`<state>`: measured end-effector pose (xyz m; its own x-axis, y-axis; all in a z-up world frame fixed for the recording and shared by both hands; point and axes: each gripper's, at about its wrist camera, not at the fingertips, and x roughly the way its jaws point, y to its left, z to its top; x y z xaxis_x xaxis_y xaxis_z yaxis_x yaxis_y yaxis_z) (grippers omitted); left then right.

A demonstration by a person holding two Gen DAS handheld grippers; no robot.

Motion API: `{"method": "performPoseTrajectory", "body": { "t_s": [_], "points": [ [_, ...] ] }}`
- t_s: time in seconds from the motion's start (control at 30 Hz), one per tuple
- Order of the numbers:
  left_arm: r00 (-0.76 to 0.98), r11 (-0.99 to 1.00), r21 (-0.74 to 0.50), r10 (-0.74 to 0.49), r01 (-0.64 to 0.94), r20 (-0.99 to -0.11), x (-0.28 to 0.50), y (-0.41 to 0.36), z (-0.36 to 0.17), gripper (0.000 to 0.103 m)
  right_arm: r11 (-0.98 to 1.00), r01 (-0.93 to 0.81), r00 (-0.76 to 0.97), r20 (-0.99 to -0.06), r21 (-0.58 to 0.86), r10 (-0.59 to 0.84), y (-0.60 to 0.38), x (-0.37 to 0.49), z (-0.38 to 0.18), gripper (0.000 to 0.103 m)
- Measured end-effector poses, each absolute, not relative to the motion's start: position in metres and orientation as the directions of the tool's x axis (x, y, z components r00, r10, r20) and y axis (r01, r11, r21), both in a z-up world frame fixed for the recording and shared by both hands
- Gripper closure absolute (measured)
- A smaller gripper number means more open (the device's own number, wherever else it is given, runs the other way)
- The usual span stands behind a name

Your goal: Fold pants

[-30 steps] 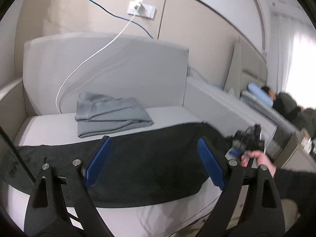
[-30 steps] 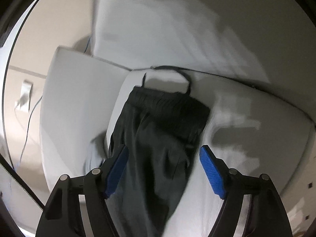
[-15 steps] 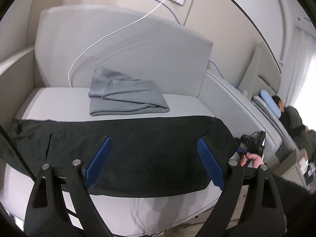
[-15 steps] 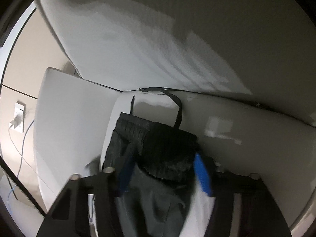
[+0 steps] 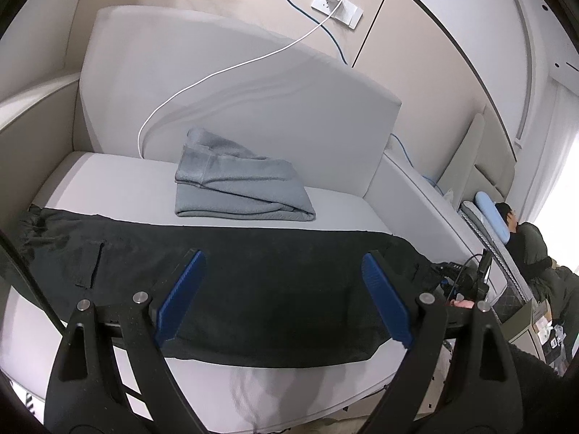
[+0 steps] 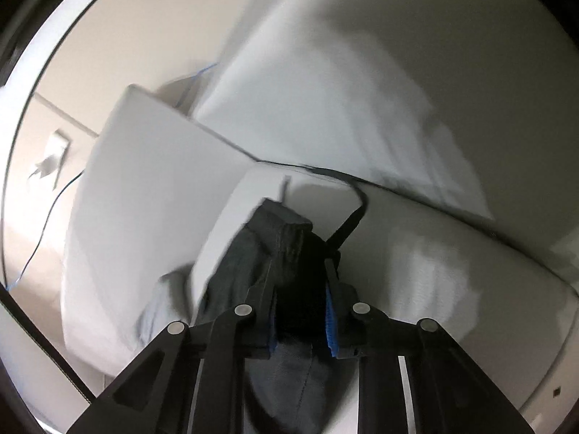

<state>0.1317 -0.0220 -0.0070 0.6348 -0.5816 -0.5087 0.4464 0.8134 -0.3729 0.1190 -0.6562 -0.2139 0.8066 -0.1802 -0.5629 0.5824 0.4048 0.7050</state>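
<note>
Left hand-held gripper (image 5: pixel 282 298): blue pads spread wide, holding nothing, above the middle of the pants. Right hand-held gripper (image 6: pixel 302 311): pads closed on a bunched end of the pants.

Pants (image 5: pixel 253 278): one black pair, stretched flat across the front of a grey sofa seat (image 5: pixel 119 177).

Behind them: one folded grey garment (image 5: pixel 239 188), one back cushion (image 5: pixel 224 83).

Wall: one outlet (image 5: pixel 336 5), one white cable (image 5: pixel 217 72), one blue cable (image 5: pixel 300 11).

A home living room: a pale grey cushioned sofa (image 5: pixel 224 115), a white wall socket (image 5: pixel 336 5) with a charger cable, a person lying down (image 5: pixel 524 238) nearby.
</note>
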Motion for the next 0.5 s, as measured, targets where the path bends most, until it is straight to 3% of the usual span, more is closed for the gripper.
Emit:
{"method": "performPoseTrajectory", "body": {
  "t_s": [0.33, 0.5],
  "points": [
    [0.651, 0.839, -0.341, -0.544, 0.425, -0.529, 0.137, -0.010, -0.009, 0.017, 0.703, 0.446, 0.858, -0.489, 0.553, -0.159, -0.621, 0.146, -0.125, 0.085],
    [0.671, 0.843, -0.412, -0.530, 0.347, -0.518, 0.148, 0.013, -0.012, 0.017, 0.825, 0.317, 0.896, -0.434, 0.468, -0.098, -0.588, 0.158, -0.085, 0.085]
  ]
}}
